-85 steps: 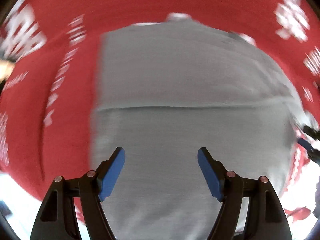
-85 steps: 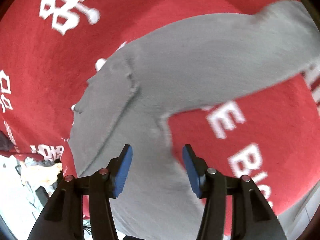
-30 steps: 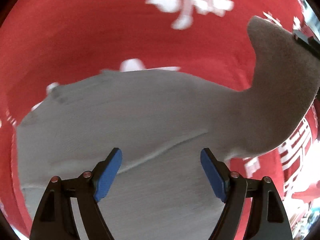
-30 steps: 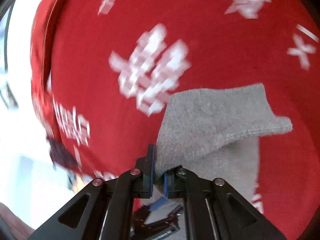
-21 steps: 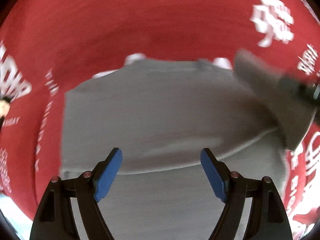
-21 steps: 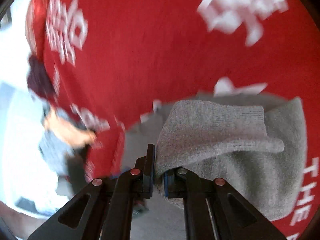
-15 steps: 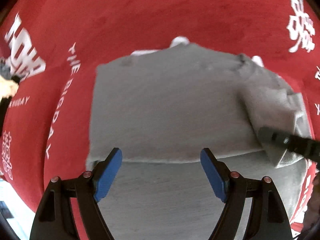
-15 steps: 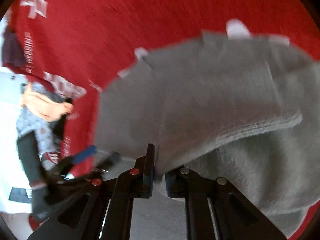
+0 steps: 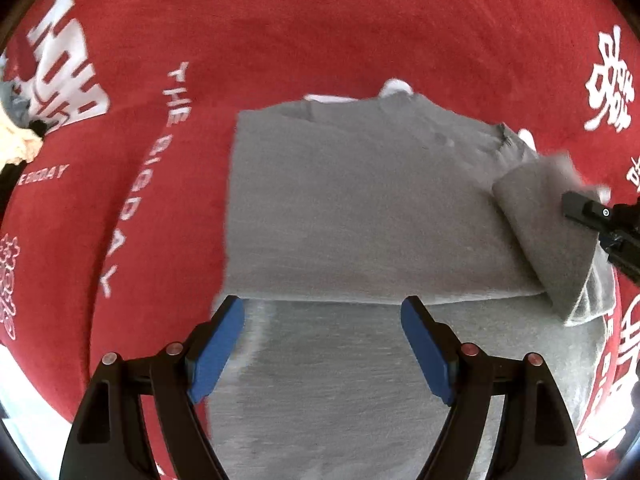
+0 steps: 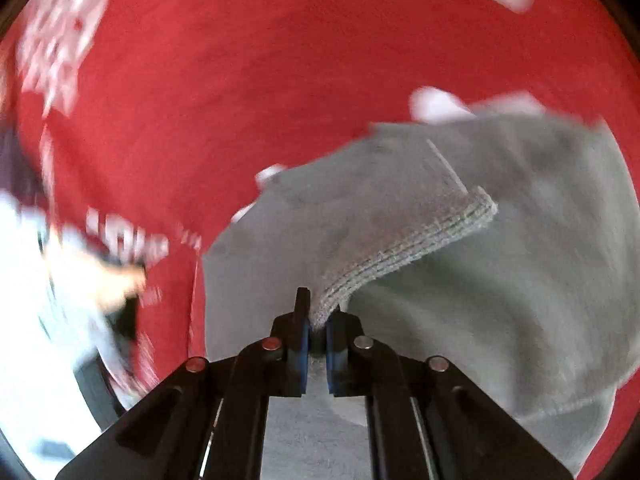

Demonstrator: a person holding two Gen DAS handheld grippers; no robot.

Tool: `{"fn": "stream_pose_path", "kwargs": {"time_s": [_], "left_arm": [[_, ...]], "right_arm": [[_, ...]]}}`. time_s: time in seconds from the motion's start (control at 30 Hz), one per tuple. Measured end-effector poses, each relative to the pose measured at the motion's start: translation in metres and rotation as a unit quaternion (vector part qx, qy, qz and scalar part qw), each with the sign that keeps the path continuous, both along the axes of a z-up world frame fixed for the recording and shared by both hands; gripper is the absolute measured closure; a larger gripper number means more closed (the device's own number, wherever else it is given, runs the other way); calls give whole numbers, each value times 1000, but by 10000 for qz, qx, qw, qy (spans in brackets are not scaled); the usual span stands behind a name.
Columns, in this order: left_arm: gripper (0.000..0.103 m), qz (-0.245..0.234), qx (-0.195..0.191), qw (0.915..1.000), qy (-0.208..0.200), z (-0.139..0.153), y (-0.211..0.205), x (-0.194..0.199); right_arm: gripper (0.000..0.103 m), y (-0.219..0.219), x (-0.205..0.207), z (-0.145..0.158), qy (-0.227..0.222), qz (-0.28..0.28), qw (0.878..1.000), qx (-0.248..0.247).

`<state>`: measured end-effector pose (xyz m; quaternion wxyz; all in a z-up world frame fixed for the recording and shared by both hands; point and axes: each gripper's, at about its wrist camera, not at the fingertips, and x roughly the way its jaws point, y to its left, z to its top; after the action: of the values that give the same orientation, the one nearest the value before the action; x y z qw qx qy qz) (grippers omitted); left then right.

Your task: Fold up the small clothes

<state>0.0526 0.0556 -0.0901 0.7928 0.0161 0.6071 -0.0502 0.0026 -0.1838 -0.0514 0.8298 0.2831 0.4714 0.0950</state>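
Observation:
A grey knit garment lies partly folded on a red cloth with white lettering. My left gripper is open and empty, low over the garment's near part, just short of a fold edge. My right gripper is shut on the ribbed cuff of the grey sleeve and holds it over the garment's body. In the left wrist view the right gripper shows at the right edge, with the sleeve laid over the garment's right side.
The red cloth covers the whole work surface. A pile of other clothes sits at the far left edge. A blurred light-coloured heap shows beyond the cloth's left edge in the right wrist view.
My right gripper closed on the sleeve, lifted it and carried it inward over the garment's body. My left gripper stayed open and swung back over the garment's near part.

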Motion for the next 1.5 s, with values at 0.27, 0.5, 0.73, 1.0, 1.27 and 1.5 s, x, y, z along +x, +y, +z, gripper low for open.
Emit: {"fn": "stream_pose_path", "kwargs": {"time_s": [0.27, 0.5, 0.73, 1.0, 1.27, 1.5], "left_arm": [[21, 364, 124, 9992, 113, -3, 46, 1], [21, -291, -917, 9951, 232, 6, 33, 15], [21, -926, -1808, 9743, 978, -24, -8, 56], [21, -741, -2349, 9587, 1421, -39, -7, 69], [22, -781, -2444, 9548, 1501, -40, -12, 70], [53, -723, -2433, 9575, 1368, -38, -17, 69]], "right_arm": [[56, 125, 4, -27, 347, 1830, 9696, -1585], [56, 68, -28, -12, 512, 1095, 9880, -959], [56, -2, -57, -12, 761, 254, 9953, -535], [56, -12, -77, -29, 916, 172, 9952, -292], [56, -5, -76, -36, 961, 224, 9951, -67], [55, 1, -75, -50, 1023, 78, 9897, 999]]}}
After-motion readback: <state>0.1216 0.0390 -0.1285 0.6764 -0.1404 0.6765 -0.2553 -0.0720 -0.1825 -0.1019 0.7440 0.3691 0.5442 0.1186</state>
